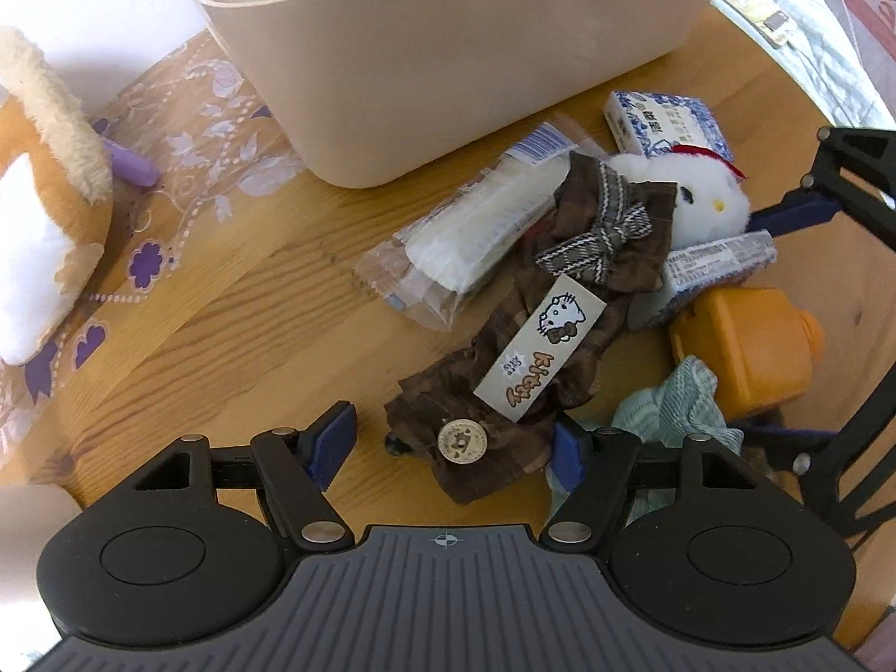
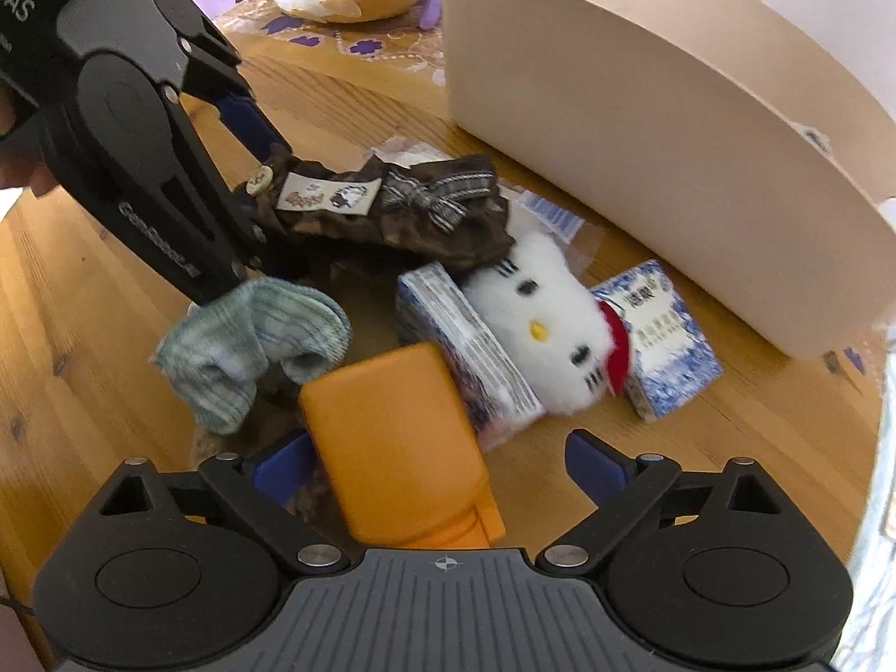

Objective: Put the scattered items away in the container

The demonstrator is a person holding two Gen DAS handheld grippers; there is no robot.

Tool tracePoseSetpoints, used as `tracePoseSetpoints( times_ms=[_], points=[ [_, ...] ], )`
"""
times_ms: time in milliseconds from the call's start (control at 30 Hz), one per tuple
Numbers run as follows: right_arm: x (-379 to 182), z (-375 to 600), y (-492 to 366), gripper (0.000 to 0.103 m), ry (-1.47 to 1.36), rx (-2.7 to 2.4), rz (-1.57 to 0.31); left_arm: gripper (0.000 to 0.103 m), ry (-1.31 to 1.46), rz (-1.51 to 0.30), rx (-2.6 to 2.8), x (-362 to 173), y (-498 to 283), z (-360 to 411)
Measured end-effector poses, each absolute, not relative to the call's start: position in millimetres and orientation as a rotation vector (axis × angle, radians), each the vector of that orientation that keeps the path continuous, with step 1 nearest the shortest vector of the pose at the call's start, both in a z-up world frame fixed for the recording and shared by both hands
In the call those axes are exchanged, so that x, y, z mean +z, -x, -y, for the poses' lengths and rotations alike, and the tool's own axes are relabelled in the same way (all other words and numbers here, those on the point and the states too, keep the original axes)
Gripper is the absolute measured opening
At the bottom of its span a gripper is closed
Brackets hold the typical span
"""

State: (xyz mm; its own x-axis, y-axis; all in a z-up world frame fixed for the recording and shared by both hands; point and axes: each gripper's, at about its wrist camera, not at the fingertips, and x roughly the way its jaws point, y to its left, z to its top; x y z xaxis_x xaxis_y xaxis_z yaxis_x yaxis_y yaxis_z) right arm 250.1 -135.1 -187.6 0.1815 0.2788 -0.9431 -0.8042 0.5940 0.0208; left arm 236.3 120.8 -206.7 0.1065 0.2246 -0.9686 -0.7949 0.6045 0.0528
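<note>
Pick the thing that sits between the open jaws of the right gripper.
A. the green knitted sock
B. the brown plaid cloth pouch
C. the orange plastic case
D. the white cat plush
C: in the right wrist view the orange plastic case lies between the open fingers of the right gripper, while the white cat plush lies further out towards the beige container.
</note>
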Motion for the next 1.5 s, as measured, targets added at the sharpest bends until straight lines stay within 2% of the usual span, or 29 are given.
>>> tracePoseSetpoints(
  times_ms=[100,367,800,867,900,967,1267,1300,1367,1400,1433,1500],
  points=[
    [-190.6,137.1,-256.2,0.089,0.500,0.846,-1.172,0.072,0.565,-1.224,0.823,-206.9,-237.2,-122.5],
    [-187.0,148.1,-258.7,0.068,0.427,0.873,-1.179,0.058,0.554,-1.187,0.841,-203.1,-238.5,-125.7],
    [-183.8,160.4,-247.8,0.060,0.376,0.860,-1.195,0.044,0.600,-1.141,0.845,-198.5,-231.7,-121.4],
    [-181.7,164.7,-244.5,0.060,0.360,0.849,-1.195,0.038,0.597,-1.144,0.841,-198.3,-230.9,-117.8],
    [-180.7,167.0,-242.4,0.060,0.352,0.842,-1.194,0.016,0.590,-1.147,0.843,-198.3,-230.5,-116.1],
    [-181.5,167.4,-240.2,0.060,0.334,0.827,-1.193,0.000,0.600,-1.154,0.830,-198.9,-229.0,-115.1],
    [-176.7,186.1,-228.8,0.059,0.295,0.781,-1.195,0.002,0.617,-1.151,0.880,-195.7,-227.1,-117.9],
    [-176.9,187.6,-228.7,0.059,0.292,0.778,-1.194,0.006,0.605,-1.150,0.885,-194.3,-228.0,-118.0],
    [-176.7,192.1,-227.9,0.059,0.284,0.769,-1.195,0.032,0.585,-1.149,0.889,-191.8,-229.7,-119.5],
    [-176.9,194.0,-227.6,0.059,0.281,0.765,-1.196,0.058,0.572,-1.145,0.896,-190.1,-230.5,-120.1],
    [-177.3,195.1,-227.6,0.059,0.278,0.763,-1.198,0.070,0.550,-1.140,0.904,-188.3,-231.8,-120.3],
    [-178.1,197.1,-227.7,0.059,0.272,0.758,-1.199,0.070,0.518,-1.125,0.894,-185.6,-235.6,-121.5]
  ],
)
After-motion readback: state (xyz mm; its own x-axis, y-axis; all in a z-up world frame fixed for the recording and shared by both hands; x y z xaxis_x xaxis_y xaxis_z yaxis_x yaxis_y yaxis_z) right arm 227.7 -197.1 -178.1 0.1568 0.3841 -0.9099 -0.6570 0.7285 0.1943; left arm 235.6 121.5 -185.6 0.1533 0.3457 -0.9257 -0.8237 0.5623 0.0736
